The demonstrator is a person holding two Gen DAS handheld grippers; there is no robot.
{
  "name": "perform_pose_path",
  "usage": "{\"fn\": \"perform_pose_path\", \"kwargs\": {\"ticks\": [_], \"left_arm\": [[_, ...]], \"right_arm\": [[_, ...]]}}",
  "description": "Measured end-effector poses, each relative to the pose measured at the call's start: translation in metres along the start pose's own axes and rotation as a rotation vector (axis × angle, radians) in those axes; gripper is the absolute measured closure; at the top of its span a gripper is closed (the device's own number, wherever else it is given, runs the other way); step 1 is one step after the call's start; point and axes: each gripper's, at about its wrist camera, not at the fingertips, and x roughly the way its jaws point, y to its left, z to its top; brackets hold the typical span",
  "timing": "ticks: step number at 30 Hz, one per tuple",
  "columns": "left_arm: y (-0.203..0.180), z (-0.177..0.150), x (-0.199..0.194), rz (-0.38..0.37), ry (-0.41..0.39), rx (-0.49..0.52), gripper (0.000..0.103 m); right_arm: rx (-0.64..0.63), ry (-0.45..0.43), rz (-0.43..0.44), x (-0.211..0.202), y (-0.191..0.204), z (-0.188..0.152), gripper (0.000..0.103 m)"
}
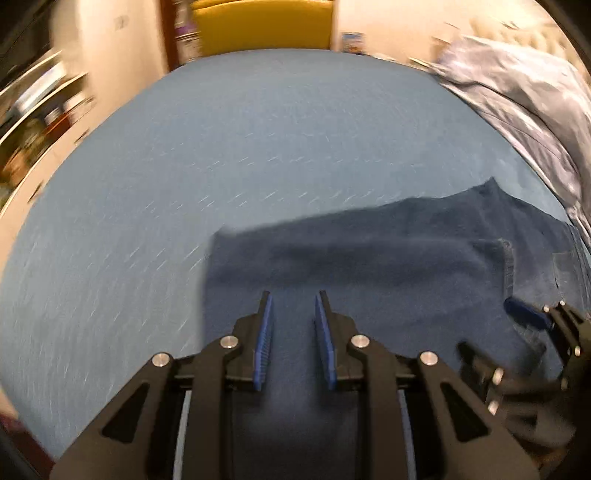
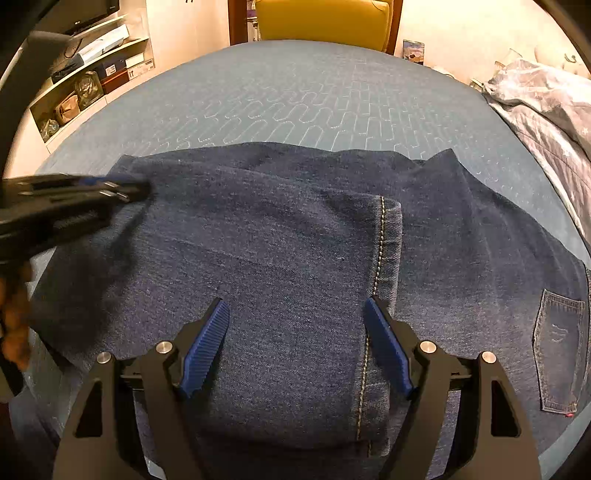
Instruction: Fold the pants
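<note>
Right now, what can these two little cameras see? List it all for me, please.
Jeans: one, dark blue, folded on the bed.
Back pocket: one, blue, jeans' right end.
Bedcover: one, blue, quilted, under the jeans.
Quilt: one, pale grey-blue, crumpled, far right.
Chair: one, yellow, beyond the bed.
Shelves: cream, holding boxes and bags, left wall.
Left gripper: black, blue pads, open over jeans.
Right gripper: same, open wide.

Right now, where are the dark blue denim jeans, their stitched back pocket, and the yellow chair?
dark blue denim jeans (image 2: 280,266): right wrist view, on the flat folded leg panel.
stitched back pocket (image 2: 557,347): right wrist view, on the pocket's middle.
yellow chair (image 2: 321,18): right wrist view, on its backrest beyond the bed.
</note>
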Motion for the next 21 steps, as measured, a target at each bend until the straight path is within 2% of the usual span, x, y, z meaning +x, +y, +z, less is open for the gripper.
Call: {"fn": "perform_pose_path", "kwargs": {"ticks": [2, 3, 4, 6, 7, 8, 10, 12, 16, 20, 21], "left_arm": [[0.007, -0.027, 0.001, 0.018, 0.037, -0.021, 0.078], [0.005, -0.030, 0.005, 0.023, 0.051, -0.002, 0.077], [0.004, -0.036, 0.003, 0.028, 0.028, 0.032, 0.077], [0.006, -0.030, -0.007, 0.064, 0.004, 0.080, 0.066], [0.010, -0.027, -0.013, 0.068, -0.007, 0.059, 0.051], [0.017, -0.027, -0.022, 0.046, -0.027, 0.020, 0.043], [0.044, -0.034, -0.036, -0.052, -0.043, -0.122, 0.043], [0.067, -0.048, -0.038, -0.103, -0.041, -0.225, 0.045], [0.080, -0.080, -0.025, -0.261, -0.001, -0.310, 0.049], [0.079, -0.089, -0.020, -0.364, -0.003, -0.349, 0.050], [0.080, -0.091, -0.017, -0.434, 0.011, -0.376, 0.052]], "right_arm": [[0.001, 0.000, 0.003, -0.001, 0.000, 0.002, 0.029], [0.004, 0.000, 0.007, -0.001, 0.000, 0.002, 0.029], [0.005, -0.001, 0.010, -0.001, 0.000, 0.002, 0.029], [0.003, -0.005, 0.011, 0.000, -0.002, 0.003, 0.029], [0.001, -0.005, 0.009, 0.001, -0.003, 0.003, 0.029], [-0.003, -0.007, 0.003, 0.001, -0.002, 0.003, 0.029], [-0.007, -0.010, 0.000, 0.001, -0.001, 0.002, 0.029], [-0.009, -0.012, 0.006, 0.001, -0.001, 0.001, 0.029], [-0.018, -0.037, 0.004, 0.001, -0.001, -0.004, 0.028], [-0.021, -0.039, -0.006, 0.001, 0.002, -0.005, 0.028], [-0.021, -0.041, -0.004, 0.001, 0.002, -0.006, 0.028]]}}
